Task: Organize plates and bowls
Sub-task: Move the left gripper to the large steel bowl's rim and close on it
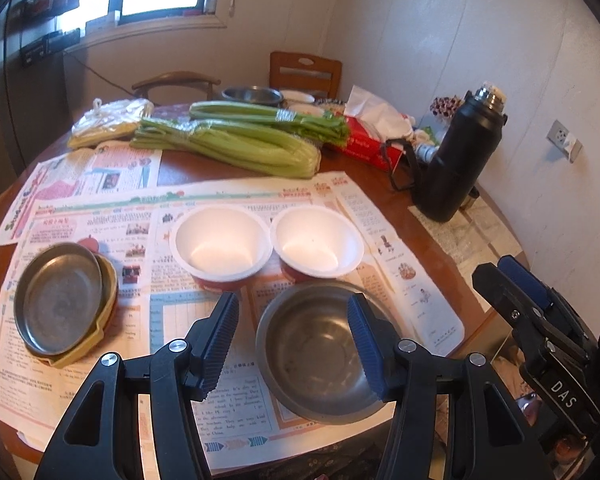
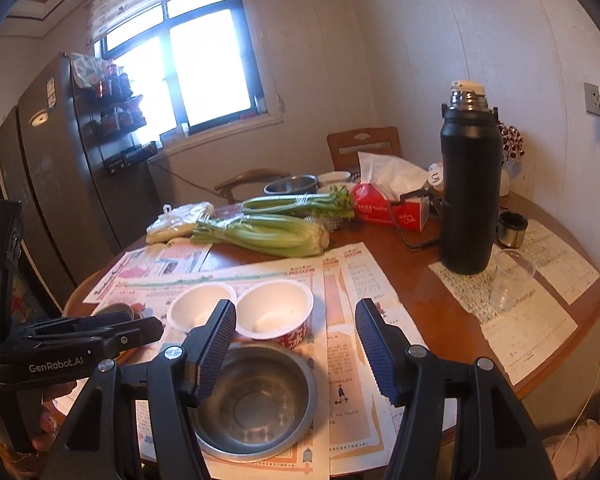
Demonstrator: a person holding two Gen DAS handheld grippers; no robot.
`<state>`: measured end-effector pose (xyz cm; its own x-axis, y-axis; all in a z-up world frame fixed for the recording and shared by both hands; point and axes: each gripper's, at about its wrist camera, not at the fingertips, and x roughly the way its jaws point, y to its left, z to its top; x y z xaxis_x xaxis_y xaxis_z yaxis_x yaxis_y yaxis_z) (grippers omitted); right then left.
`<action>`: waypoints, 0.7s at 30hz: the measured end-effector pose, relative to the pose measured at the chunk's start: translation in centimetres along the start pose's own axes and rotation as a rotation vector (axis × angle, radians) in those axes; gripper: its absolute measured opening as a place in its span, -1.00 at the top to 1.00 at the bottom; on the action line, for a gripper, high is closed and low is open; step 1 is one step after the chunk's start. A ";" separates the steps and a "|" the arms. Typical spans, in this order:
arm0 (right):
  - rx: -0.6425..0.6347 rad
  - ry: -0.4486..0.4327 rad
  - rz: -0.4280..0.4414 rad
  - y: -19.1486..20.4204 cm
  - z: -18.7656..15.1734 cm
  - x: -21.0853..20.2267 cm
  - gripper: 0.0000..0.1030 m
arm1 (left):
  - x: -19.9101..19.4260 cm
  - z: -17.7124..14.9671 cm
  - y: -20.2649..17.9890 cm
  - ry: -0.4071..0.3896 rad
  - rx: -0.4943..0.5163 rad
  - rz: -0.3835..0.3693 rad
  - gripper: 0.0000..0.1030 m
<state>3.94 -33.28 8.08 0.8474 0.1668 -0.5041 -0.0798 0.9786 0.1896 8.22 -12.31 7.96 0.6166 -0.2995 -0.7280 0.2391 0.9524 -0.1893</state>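
So far only the metal plate [image 1: 58, 298] is stacked on the yellow dish [image 1: 100, 320], while both grippers' fingers [image 1: 220, 344] [image 2: 216, 350] are held released and the bowls [image 1: 320, 356] [image 1: 220, 238] [image 1: 316, 240] are left unsorted.

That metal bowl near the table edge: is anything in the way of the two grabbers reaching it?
Nothing visible blocks it. The steel bowl sits empty on the newspaper, right under the open left gripper and open right gripper. The two white bowls stand just behind it, and the stacked plates lie off to its left.
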 end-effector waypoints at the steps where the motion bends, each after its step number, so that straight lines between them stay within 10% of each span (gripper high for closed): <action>1: 0.002 0.013 0.000 -0.1 -0.2 0.3 -0.20 | 0.3 -0.2 0.0 0.007 0.000 0.003 -0.13; 21: -0.002 0.298 -0.016 -0.4 -5.0 6.5 -0.20 | 6.5 -2.7 0.0 0.157 0.003 0.017 -0.13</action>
<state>6.88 -31.97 0.51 0.6571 0.1788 -0.7323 -0.0688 0.9816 0.1780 10.22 -14.14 1.44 0.4959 -0.2701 -0.8253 0.2322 0.9570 -0.1737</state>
